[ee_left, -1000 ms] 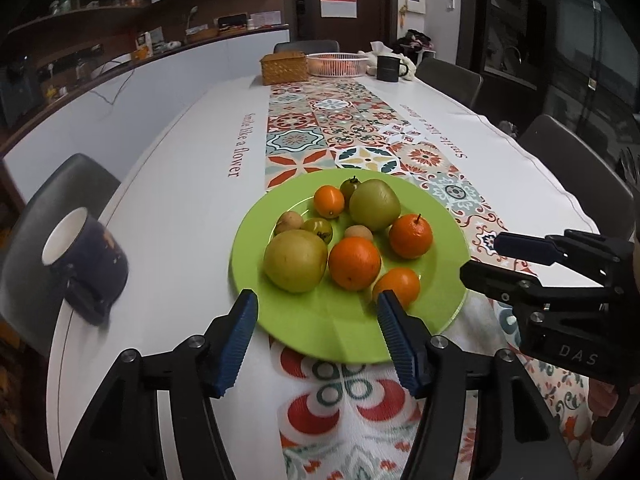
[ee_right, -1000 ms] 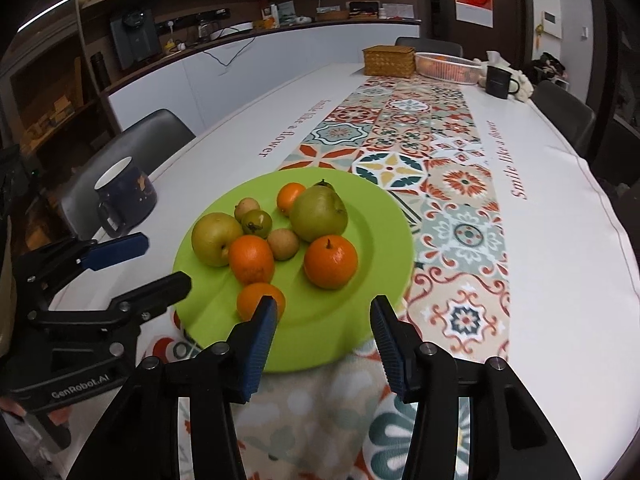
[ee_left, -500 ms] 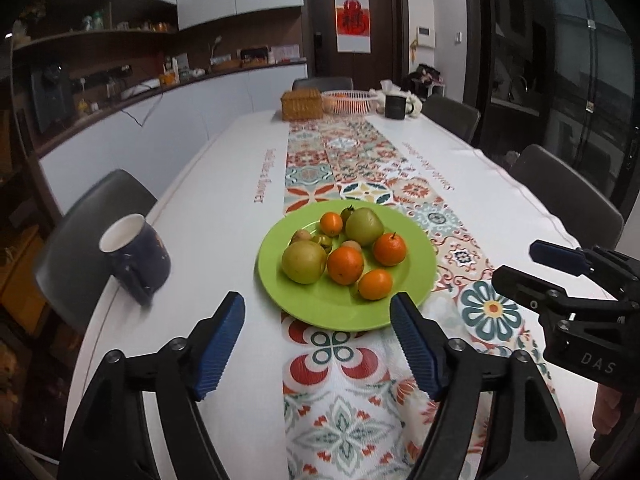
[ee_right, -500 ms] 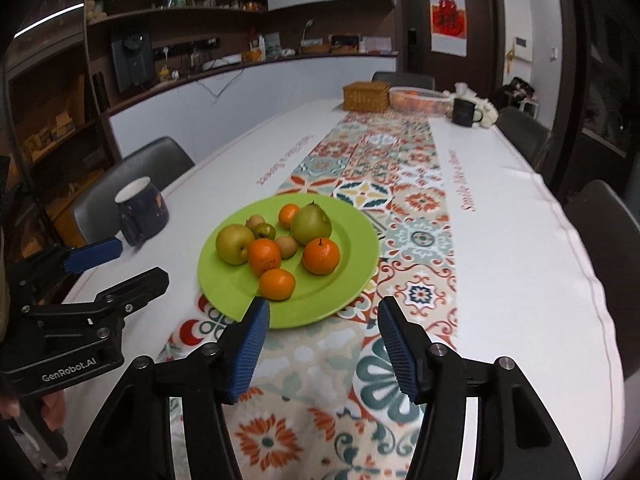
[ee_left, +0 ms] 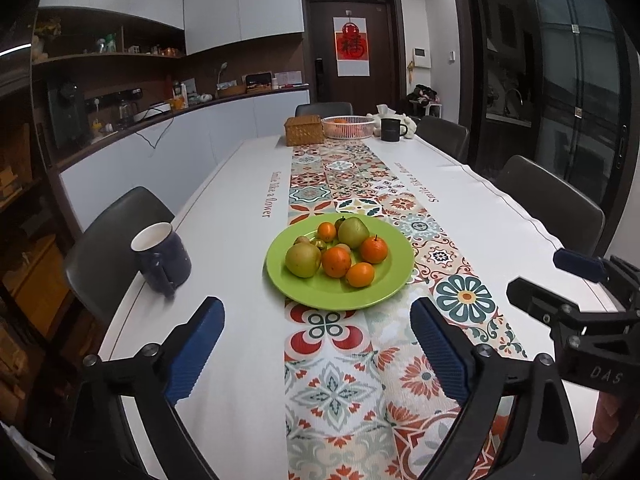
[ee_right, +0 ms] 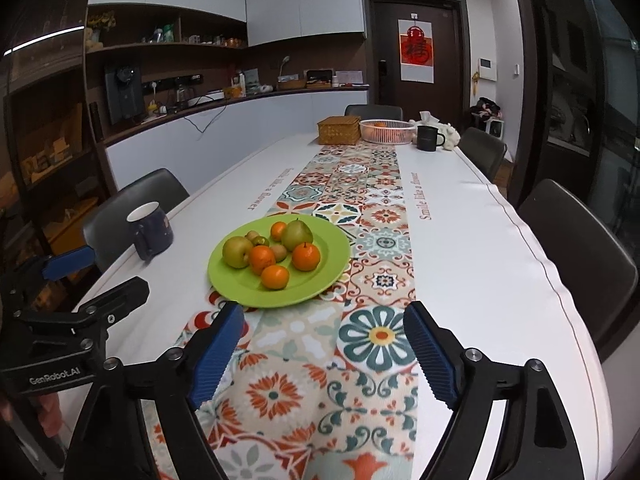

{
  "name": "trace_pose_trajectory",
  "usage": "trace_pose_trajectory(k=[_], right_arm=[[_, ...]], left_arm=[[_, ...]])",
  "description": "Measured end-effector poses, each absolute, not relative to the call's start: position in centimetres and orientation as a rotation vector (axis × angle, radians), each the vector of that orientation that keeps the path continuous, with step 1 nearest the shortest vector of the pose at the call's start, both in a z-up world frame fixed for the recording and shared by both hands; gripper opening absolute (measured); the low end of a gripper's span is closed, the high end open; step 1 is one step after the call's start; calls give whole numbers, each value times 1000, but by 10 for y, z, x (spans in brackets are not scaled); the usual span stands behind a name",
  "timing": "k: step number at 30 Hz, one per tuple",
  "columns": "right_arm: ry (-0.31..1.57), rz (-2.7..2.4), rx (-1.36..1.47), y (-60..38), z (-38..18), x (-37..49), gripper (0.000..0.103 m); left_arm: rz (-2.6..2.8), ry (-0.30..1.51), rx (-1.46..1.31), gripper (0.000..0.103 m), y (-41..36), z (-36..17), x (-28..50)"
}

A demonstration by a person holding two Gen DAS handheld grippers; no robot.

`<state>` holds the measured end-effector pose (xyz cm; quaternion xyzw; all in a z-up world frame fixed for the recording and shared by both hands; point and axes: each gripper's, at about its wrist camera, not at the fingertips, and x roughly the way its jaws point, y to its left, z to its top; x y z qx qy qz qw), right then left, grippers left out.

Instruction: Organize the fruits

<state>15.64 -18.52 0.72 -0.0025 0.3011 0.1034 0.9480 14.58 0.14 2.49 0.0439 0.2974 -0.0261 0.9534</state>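
Fruit looks sorted already: oranges, a green pear (ee_left: 353, 232), a round yellow-green apple (ee_left: 303, 260) & small brown fruits sit grouped on the flat lime-green plate (ee_left: 384, 294), mid patterned table runner. Judging by that, little or nothing's left. Left gripper (ee_left: 316, 354) & right gripper (ee_right: 322, 354) both empty, jaws opening wide, well short of the plate. Only the right wrist view shows the pear's pointed top clearly.

Bare patterned runner (ee_left: 332, 380) lies open between the near edge and the green plate (ee_left: 320, 294) of fruit. To the plate's left stands a dark blue mug (ee_left: 162, 258), apart from it. Beyond the plate the table (ee_right: 472, 248) runs clear to a wicker box (ee_right: 339, 130) and basket (ee_right: 387, 131).
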Motion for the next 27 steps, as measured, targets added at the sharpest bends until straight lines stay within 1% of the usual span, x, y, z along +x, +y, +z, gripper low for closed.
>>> trace_pose_trajectory(k=[4,16,27], right_arm=[[626,217,17,-187,4,144,83],[600,196,8,-188,-1,116,83],[565,189,-6,-186,4,102,83]], left_arm=[[-49,592,95,100,0,25,135],[-36,585,81,102,2,17,111],[-20,551,76,103,4,23,98]])
